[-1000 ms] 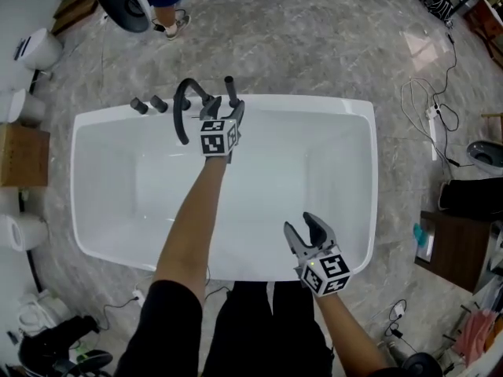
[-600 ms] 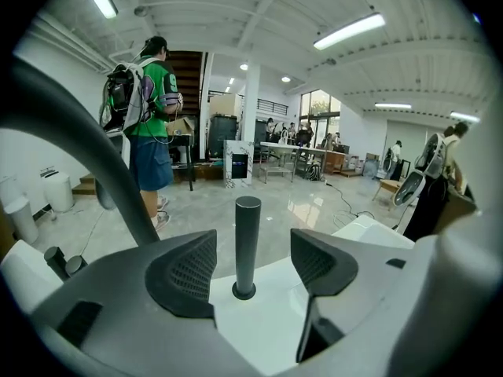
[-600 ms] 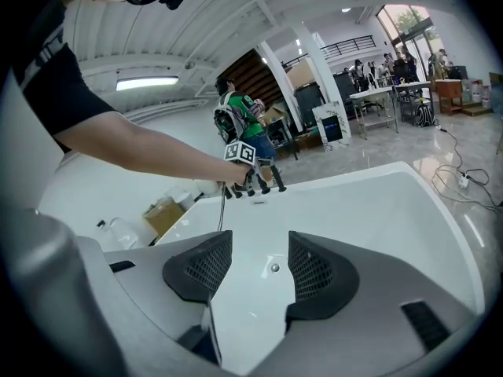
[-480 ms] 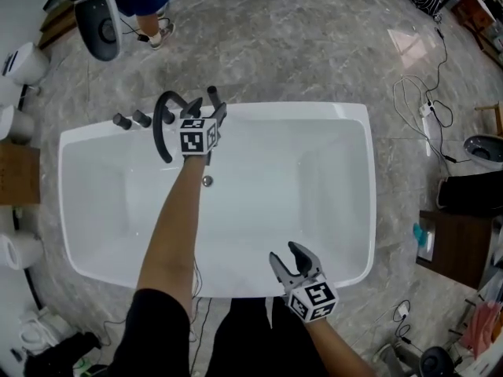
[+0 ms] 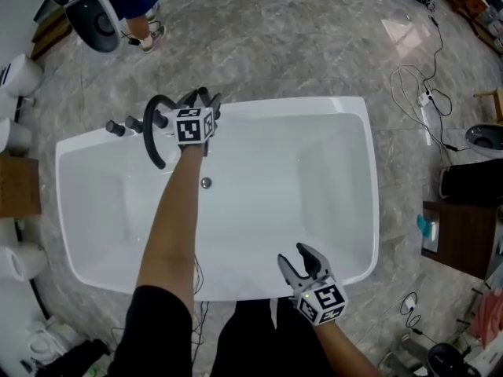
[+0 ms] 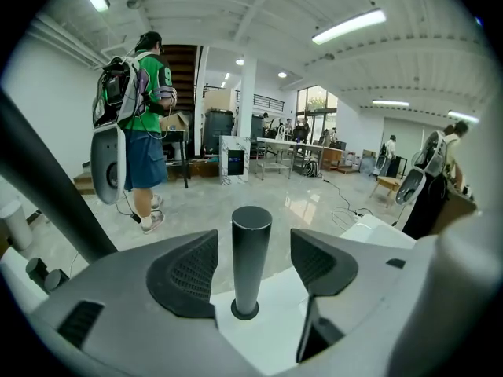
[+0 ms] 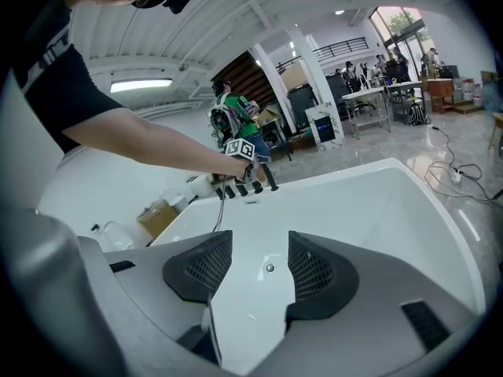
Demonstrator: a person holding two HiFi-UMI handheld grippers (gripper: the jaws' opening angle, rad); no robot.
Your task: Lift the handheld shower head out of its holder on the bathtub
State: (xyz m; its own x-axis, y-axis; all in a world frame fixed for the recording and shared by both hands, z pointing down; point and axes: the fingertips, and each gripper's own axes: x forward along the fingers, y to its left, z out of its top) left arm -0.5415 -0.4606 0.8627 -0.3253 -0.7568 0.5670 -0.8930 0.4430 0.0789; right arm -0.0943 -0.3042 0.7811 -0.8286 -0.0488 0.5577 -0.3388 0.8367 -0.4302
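Shower head [image 6: 251,285] stands upright between left tongs [image 6: 253,246] (untouched).

The white bathtub [image 5: 314,105] is standing on the grey floor [image 5: 299,38], carrying a dark shower head [image 6: 250,250] upright between the left gripper's [image 5: 202,99] jaws, with knobs [image 5: 116,128] sitting beside it.

Room inventory, for your reference:
- grey marbled stone floor [image 5: 299,38], spreading beyond your left fingers [image 6: 189,273]
- white square pillar [image 6: 247,108] and tall bright windows [image 6: 314,104], far ahead of them
- long fluorescent ceiling tubes [image 6: 346,26], high above them
- dark brown wooden cabinet [image 5: 464,246], well right of your right fingers [image 5: 288,270]
- loose white floor cables [image 5: 416,93], far beyond those
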